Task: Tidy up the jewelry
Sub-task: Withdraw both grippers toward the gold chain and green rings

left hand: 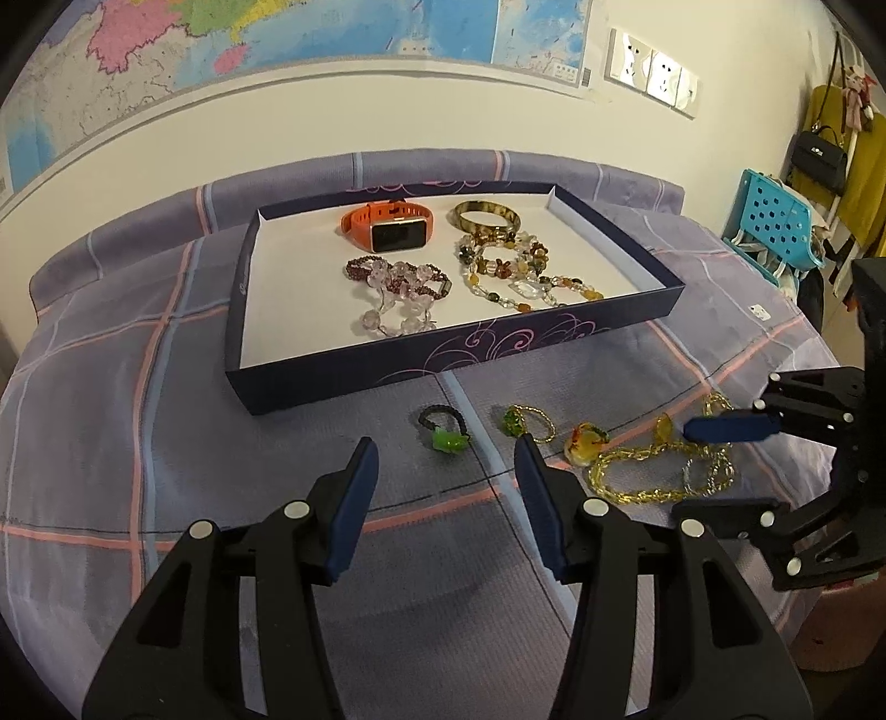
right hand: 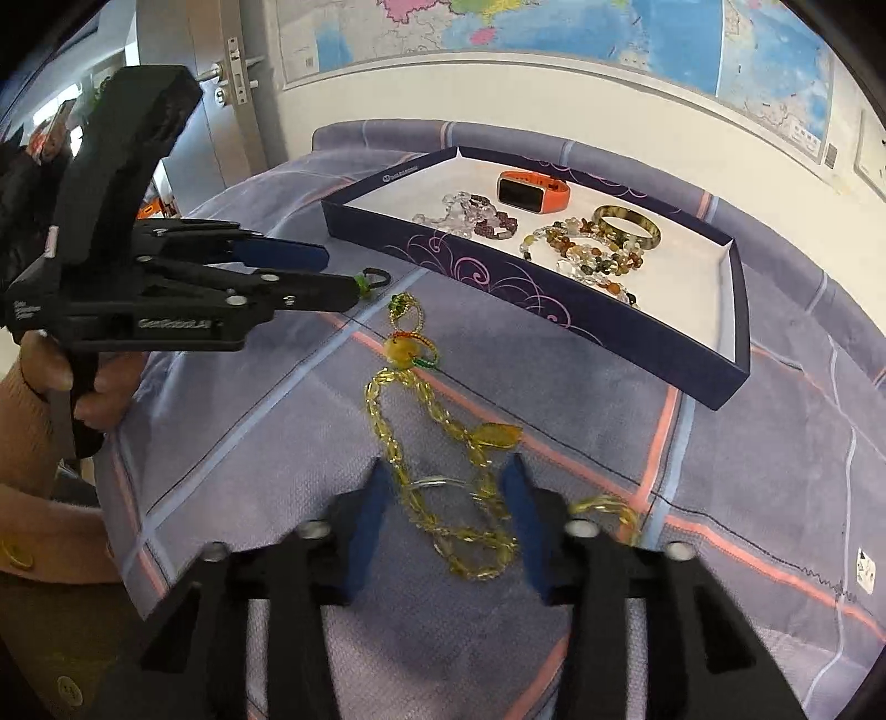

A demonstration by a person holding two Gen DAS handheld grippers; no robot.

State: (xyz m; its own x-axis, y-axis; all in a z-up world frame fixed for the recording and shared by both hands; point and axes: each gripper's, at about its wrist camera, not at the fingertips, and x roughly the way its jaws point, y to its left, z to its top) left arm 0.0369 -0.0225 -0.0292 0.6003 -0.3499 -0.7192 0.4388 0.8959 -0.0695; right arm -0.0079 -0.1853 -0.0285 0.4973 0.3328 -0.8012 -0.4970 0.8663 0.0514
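The right tool (right hand: 448, 515) is hanging wide apart, straddling the yellow bead necklace (right hand: 443, 476) lying on the bed, outside the tray (right hand: 554, 315). The left tool (left hand: 446, 487) is gaping empty. Pinching one strand risks the chain slipping or snagging the nearby rings.

Soft, even indoor light, somewhat dim. Glare whitens the wall sockets (left hand: 653, 69). Faint shadows sit under the tray (left hand: 443, 360) on the bedspread (left hand: 111, 443). Fisheye bending curves the wall map (left hand: 332, 27); dark corners frame both views. Focus is slightly soft throughout.
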